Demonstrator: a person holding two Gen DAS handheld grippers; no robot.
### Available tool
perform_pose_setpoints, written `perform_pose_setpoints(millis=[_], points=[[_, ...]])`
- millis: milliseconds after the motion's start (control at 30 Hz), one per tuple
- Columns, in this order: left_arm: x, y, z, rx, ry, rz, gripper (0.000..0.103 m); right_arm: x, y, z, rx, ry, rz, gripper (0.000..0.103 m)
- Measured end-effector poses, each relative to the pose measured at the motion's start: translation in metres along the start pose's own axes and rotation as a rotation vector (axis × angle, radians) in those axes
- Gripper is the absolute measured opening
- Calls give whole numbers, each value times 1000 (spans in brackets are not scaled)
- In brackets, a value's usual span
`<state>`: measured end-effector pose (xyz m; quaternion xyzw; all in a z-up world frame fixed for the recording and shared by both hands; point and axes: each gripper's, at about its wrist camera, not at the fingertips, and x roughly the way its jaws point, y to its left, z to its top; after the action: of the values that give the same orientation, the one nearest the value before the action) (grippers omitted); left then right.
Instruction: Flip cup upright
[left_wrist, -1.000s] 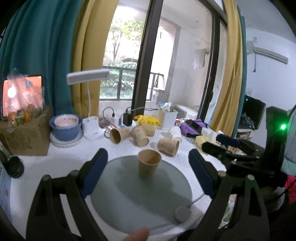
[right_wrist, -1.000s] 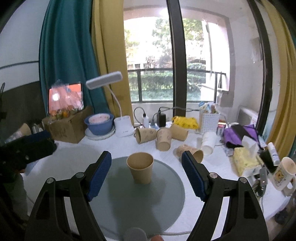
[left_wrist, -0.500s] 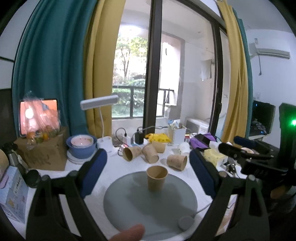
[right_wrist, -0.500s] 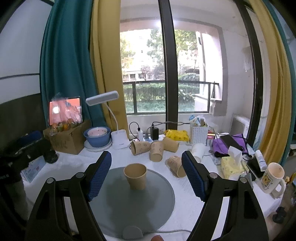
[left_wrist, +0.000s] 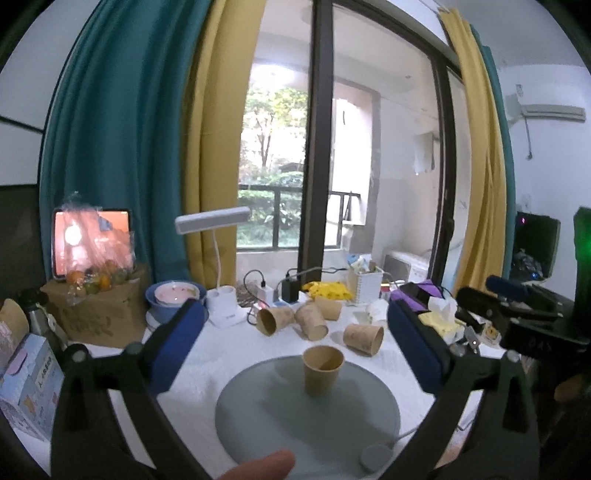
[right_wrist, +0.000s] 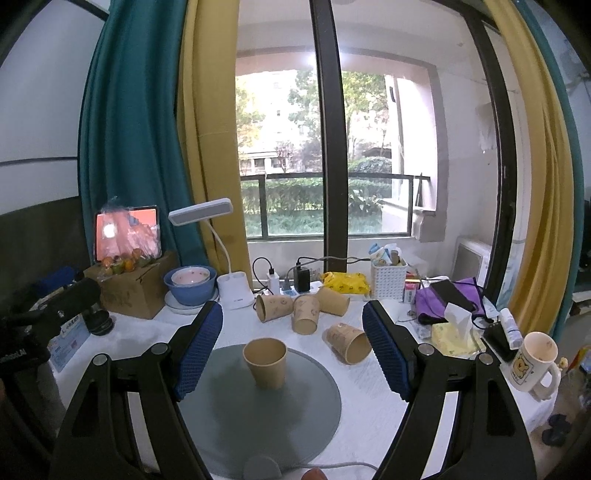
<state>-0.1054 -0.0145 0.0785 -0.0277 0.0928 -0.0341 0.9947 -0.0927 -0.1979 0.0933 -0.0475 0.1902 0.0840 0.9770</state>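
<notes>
Standing upright on the round grey mat (left_wrist: 258, 413) atop the white-clothed table (right_wrist: 373, 398), the plain brown paper cup (left_wrist: 322, 370) faces mouth up, free of both grippers!

Left gripper (left_wrist: 295, 347) hangs back with its blue-padded jaws spread wide, nothing between them but air; the right gripper (right_wrist: 291, 347) is just as wide apart and empty. Behind the mat, four printed brown paper cups (right_wrist: 306, 314) lie tipped on their sides near the white desk lamp (right_wrist: 236, 291). A cream cartoon-bear mug (right_wrist: 532, 360) stands at the table's right edge.
</notes>
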Motion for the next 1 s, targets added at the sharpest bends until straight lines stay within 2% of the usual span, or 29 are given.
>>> perform_pose_setpoints(millis=[133,1000], points=[[-2,-6,-1,21,-9,0,100,-1,-1,-1,4,-2,-1,81],[-4,-2,-1,3,5,-11,100,0,3,0,1,0,2,82]])
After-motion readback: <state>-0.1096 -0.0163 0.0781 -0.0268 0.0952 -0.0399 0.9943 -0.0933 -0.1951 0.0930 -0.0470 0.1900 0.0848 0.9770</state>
